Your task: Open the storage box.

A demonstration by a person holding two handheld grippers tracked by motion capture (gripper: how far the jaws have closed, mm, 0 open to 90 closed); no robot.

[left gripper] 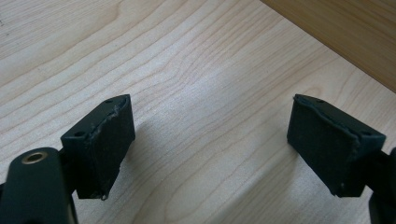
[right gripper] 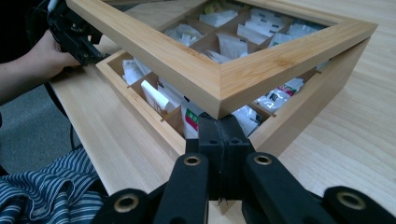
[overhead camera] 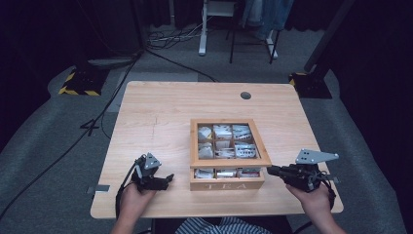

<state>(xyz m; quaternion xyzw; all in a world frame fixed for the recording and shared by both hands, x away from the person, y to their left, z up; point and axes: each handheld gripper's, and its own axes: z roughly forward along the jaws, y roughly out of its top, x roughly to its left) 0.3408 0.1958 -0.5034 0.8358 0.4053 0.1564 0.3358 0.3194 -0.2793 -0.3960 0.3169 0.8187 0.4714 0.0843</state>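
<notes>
The left gripper (overhead camera: 168,179) rests low on the worktop (overhead camera: 156,112) just beside the left end of the tea box (overhead camera: 227,181), its jaws spread wide with only bare wood grain between them; in the left gripper view a strip of the box's darker wood crosses the upper right corner, so the box lies ahead and to that gripper's right, near but apart from it. The tea box sits toward the near middle of the worktop, its front panel lettered TEA facing the person, its compartments full of tea sachets (overhead camera: 225,142). Its glazed lid (right gripper: 196,70) is raised off the base at the front, tilted up with the hinge side away from the person. The right gripper (right gripper: 225,128) has its jaws clenched together, empty, and pushed in under the lid's near right corner, seemingly propping it from below. So the lift seems to turn on that corner: the lid must swing up and back, away from the person, and the right hand (overhead camera: 315,197) is the one already under it
</notes>
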